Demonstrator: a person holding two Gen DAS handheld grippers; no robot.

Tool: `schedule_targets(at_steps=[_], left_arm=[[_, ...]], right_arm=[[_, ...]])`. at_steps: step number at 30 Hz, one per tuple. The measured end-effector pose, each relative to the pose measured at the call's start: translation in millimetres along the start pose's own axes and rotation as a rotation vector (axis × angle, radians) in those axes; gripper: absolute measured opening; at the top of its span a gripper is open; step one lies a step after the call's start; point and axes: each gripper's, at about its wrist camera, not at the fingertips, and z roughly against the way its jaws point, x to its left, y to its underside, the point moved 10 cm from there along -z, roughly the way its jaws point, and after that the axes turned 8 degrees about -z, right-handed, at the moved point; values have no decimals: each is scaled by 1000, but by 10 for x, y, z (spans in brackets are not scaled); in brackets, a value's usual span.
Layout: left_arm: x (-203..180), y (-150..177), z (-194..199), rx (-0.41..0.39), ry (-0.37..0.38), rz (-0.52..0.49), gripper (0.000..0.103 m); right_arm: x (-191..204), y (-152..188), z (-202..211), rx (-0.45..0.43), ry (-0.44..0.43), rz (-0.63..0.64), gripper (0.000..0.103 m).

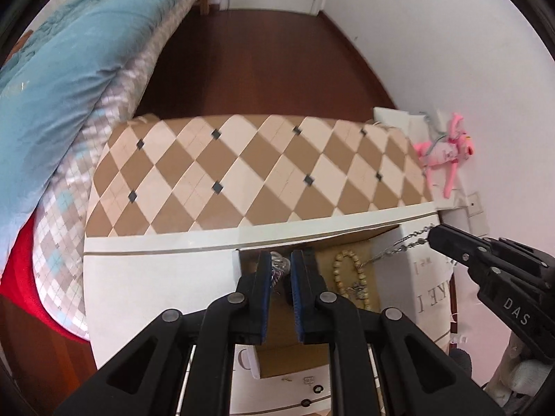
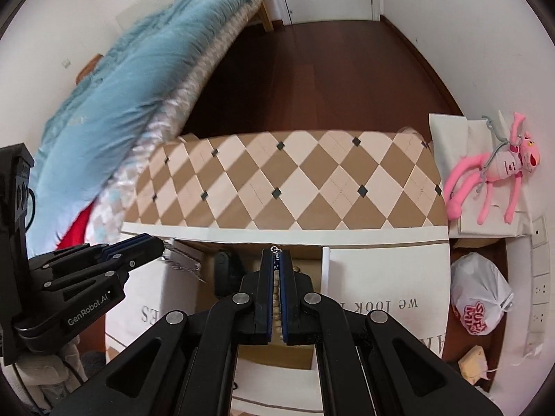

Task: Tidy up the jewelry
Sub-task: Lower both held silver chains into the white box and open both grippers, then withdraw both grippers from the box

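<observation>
Above the cardboard box (image 1: 350, 242), thin silver chain (image 1: 406, 242) slack between both clamped tools: left (image 1: 280, 263), right (image 2: 276, 260).

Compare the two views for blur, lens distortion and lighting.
Left wrist view: the blue quilt is smeared, the checkered lid bows from the fisheye. Right wrist view: the quilt is blurred, light stripes cross the lid, the pink toy is sharp.

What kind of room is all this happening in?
Most likely a bedroom in a home: a bed with a blue quilt runs along one side, a pink plush toy lies by the wall, and the floor is dark wood.
</observation>
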Motion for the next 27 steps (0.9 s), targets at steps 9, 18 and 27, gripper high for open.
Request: schedule_targets(at_steps=[9,18,27], left_arm=[[159,-28,90,-27,-104,35,52],[345,322,167,-73,-239,74,99],[249,776,38,-68,-264,81,103]], right_arm=[[-207,99,-231,110,53,-28,20],[-306,274,-98,40,146,19,88],[-429,682,-173,2,248,46,103]])
